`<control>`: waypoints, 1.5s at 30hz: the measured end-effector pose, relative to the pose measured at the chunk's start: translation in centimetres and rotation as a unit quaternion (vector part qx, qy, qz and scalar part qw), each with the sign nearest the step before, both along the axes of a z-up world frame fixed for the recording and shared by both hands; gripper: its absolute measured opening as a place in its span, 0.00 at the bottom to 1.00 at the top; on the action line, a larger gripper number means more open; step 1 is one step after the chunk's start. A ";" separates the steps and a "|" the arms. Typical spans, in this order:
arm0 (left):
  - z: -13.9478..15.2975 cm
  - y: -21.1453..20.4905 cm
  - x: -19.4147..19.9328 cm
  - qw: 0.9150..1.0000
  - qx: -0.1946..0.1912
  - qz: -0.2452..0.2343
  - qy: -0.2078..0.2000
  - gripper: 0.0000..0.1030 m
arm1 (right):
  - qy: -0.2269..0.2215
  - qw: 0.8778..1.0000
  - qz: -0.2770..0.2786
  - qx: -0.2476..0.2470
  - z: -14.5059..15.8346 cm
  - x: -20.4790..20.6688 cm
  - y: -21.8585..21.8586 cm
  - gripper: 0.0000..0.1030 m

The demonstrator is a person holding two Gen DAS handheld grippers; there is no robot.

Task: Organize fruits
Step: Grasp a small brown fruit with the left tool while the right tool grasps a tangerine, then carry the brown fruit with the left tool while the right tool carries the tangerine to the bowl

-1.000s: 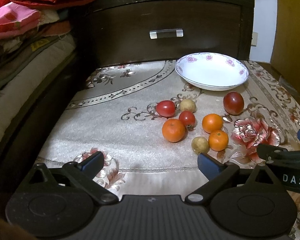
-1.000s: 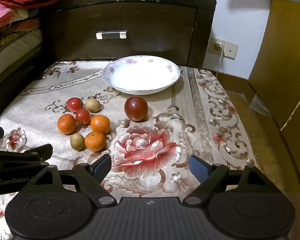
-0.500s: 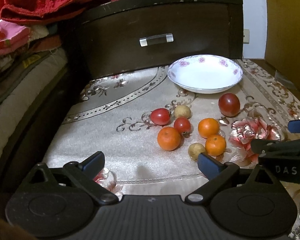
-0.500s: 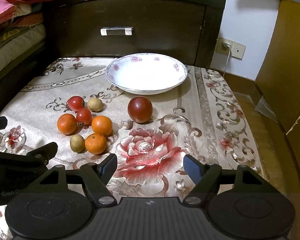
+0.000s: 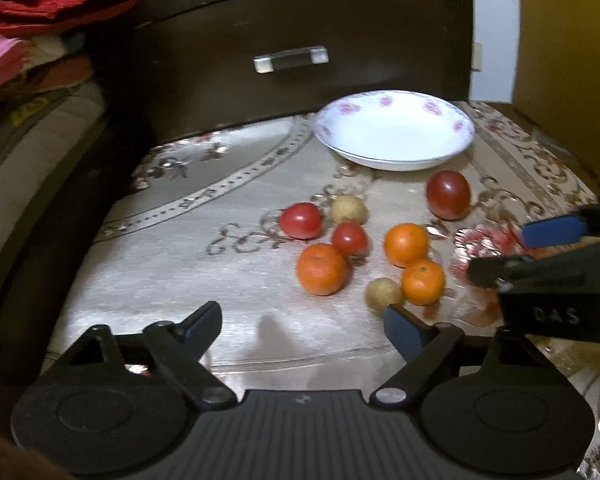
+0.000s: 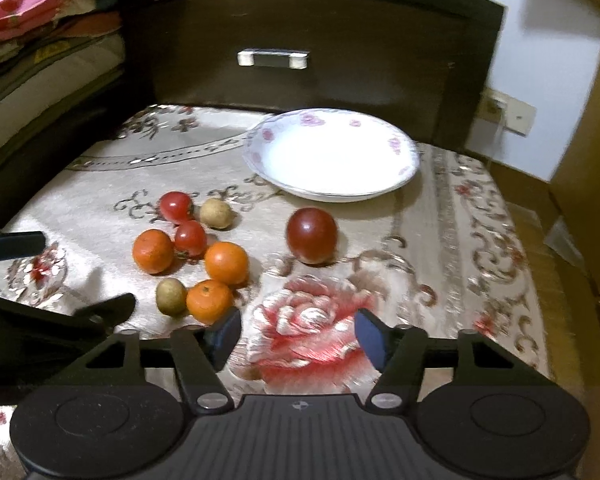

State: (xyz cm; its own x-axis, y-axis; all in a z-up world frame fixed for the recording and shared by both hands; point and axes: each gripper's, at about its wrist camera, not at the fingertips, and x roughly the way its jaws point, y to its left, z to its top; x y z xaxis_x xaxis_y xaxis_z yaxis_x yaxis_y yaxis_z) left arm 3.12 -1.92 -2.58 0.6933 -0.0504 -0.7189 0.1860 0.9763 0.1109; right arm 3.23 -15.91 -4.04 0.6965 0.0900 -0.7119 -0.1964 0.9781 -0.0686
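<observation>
The left gripper (image 5: 302, 326) is wide and the right gripper (image 6: 298, 332) narrower; both have been closing on nothing. The fruits (image 6: 226, 262) sit near the white bowl (image 6: 410, 164), outside it.

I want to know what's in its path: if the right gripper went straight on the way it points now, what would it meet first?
Probably the tablecloth at its embroidered red rose, which lies between the open jaws of the right gripper; they have just been closing on nothing. The dark red fruit sits farther along that line; depth is unclear.
</observation>
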 end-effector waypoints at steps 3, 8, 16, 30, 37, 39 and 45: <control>-0.2 -0.2 0.1 1.000 -0.001 -0.011 0.006 0.89 | 0.014 0.999 0.029 0.018 -0.1 0.6 0.1 0.40; -0.6 -0.2 0.4 0.999 -0.015 -0.030 0.023 0.85 | 0.025 0.995 0.090 0.039 -0.1 1.2 1.1 0.35; -1.3 -0.4 0.8 0.998 -0.013 -0.044 0.031 0.84 | 0.043 0.991 0.122 0.044 -0.9 2.5 2.0 0.28; -1.3 -0.4 1.6 0.997 -0.030 -0.053 0.037 0.83 | 0.092 0.987 0.113 0.062 -0.5 3.3 1.7 0.20; -1.8 -0.4 2.8 0.995 -0.066 -0.052 0.057 0.59 | 0.088 0.991 0.080 0.069 0.2 3.0 -0.5 0.21; -1.8 -0.3 3.1 0.995 -0.064 -0.045 0.055 0.51 | 0.093 0.991 0.076 0.066 -0.1 3.0 -0.7 0.21; -1.7 -0.1 3.2 0.995 -0.068 -0.041 0.056 0.38 | 0.100 0.991 0.072 0.061 -0.4 3.0 -0.8 0.21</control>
